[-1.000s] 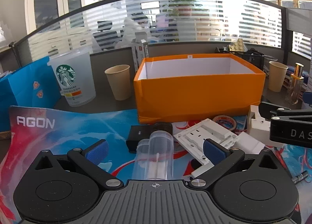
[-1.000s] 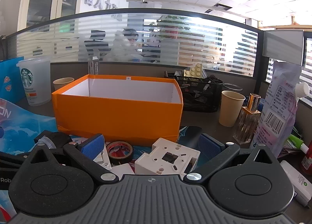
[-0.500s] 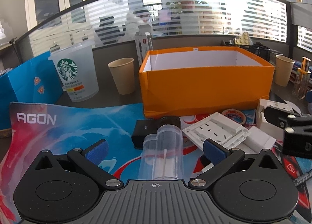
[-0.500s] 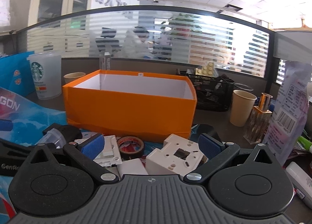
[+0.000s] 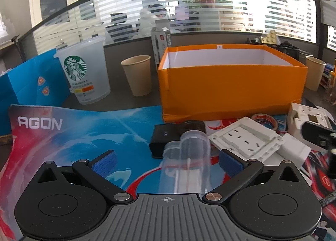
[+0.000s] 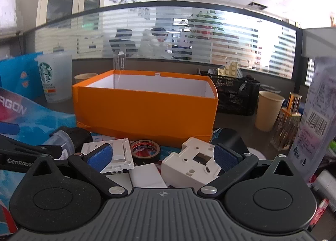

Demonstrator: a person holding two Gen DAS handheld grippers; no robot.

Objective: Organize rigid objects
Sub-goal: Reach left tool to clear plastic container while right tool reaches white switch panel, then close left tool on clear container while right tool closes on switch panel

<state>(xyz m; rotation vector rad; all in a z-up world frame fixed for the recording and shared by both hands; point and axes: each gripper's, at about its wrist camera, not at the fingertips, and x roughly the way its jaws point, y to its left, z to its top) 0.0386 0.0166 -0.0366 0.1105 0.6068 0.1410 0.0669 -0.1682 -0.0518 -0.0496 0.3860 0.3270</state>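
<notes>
Two paper cups [image 5: 137, 75] on grey desk [image 5: 117, 98]; striped glass partition [image 6: 189, 35] behind.

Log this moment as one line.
left gripper: open, clear tube between fingers | right gripper: open, over white block | orange box: looks empty

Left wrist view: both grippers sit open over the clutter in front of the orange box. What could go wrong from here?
The clear plastic tube between the left gripper fingers is round and smooth, so it may roll or squirt out on closing. The right gripper hovers over the white socket housing, crowded by the tape roll; closing may nudge neighbours.
</notes>
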